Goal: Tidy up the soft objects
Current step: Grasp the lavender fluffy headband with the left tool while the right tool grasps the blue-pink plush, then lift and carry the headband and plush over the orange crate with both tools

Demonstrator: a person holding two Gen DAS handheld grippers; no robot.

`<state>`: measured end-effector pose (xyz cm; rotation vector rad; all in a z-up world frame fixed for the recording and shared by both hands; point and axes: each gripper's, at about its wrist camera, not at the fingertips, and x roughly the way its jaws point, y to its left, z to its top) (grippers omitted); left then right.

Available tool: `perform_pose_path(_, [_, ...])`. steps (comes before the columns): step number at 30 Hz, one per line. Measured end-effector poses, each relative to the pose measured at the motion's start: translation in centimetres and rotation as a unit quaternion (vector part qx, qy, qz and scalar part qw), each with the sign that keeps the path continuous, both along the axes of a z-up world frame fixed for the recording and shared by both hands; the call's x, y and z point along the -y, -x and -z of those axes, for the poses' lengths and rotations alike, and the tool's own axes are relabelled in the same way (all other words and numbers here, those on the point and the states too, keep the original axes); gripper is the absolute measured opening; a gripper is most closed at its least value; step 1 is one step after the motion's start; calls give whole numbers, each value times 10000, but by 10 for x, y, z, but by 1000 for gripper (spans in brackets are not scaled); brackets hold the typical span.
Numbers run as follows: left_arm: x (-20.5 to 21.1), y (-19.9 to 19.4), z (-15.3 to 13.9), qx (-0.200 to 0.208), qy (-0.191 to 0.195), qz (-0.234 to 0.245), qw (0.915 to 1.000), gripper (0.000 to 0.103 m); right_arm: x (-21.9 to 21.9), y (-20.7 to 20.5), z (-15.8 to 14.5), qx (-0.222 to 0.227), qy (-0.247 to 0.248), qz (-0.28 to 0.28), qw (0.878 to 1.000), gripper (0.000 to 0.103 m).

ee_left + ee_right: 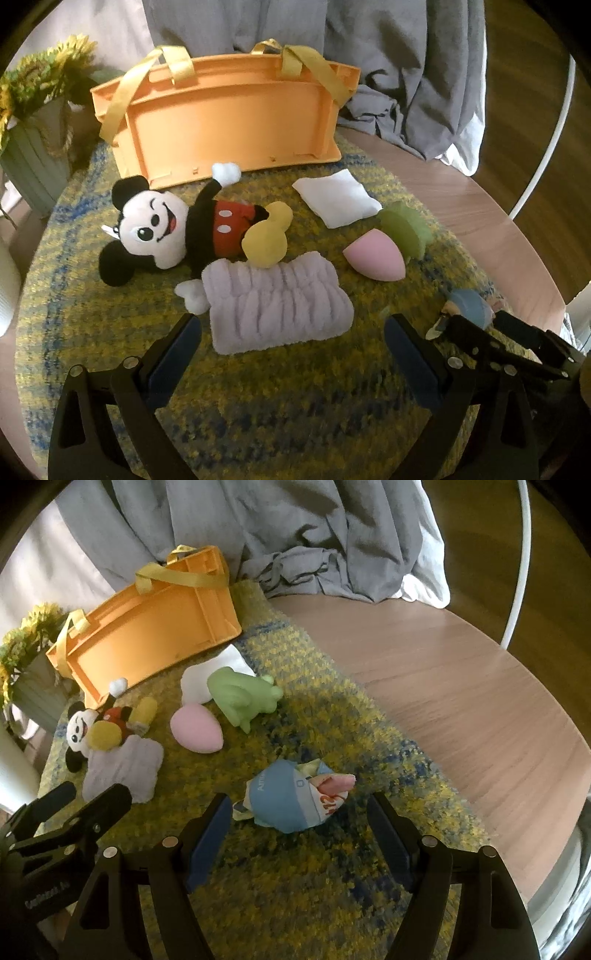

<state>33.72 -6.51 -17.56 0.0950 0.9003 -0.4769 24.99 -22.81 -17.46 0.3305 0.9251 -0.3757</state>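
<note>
Several soft things lie on a yellow-blue mat [258, 398]. A Mickey plush [173, 225] lies in front of an orange bin [229, 122] with yellow handles, tipped on its side. A lilac fluffy cloth [277, 306] lies just ahead of my open, empty left gripper [291, 332]. A white pad [338, 197], a green frog toy [242, 696] and a pink egg-shaped sponge [197, 729] lie to the right. A blue rolled fabric toy [291, 799] lies between the fingers of my open right gripper [299, 812].
The mat lies on a round wooden table [461, 701]. A potted yellow flower [37, 122] stands at the left, next to the bin. Grey bedding [295, 535] hangs behind the table. A white hoop [522, 572] stands at the right.
</note>
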Motion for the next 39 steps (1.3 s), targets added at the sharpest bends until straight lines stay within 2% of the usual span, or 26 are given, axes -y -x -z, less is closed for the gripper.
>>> perform_pose_path(2, [2, -5, 4, -87, 24, -39, 10000, 98, 0, -3, 2, -9, -25, -5, 10000, 76])
perform_pose_path(8, [4, -14, 13, -238, -56, -171, 9996, 83, 0, -11, 7, -69, -17, -12, 10000, 76])
perform_pose_path(11, [2, -15, 14, -221, -81, -186, 9995, 72, 1, -13, 9, -107, -5, -44, 9999, 76])
perform_pose_path(14, [1, -13, 13, -184, -63, -153, 9997, 57, 1, -15, 10, -100, -6, -57, 9999, 75])
perform_pose_path(16, [0, -11, 10, -126, -61, -131, 9998, 45, 0, -15, 10, -80, -27, -89, 9999, 67])
perform_pose_path(22, [-3, -6, 3, -32, -10, -74, 10000, 25, -1, -13, 7, -7, 28, -108, 9999, 59])
perform_pose_path(29, [-8, 4, -11, 107, 148, -1, 9998, 20, -2, -8, -1, 105, -7, -121, 9999, 55])
perform_pose_path(39, [-21, 15, -44, 355, 390, -89, 9986, 20, -15, -5, -41, 526, 94, -339, 9980, 55])
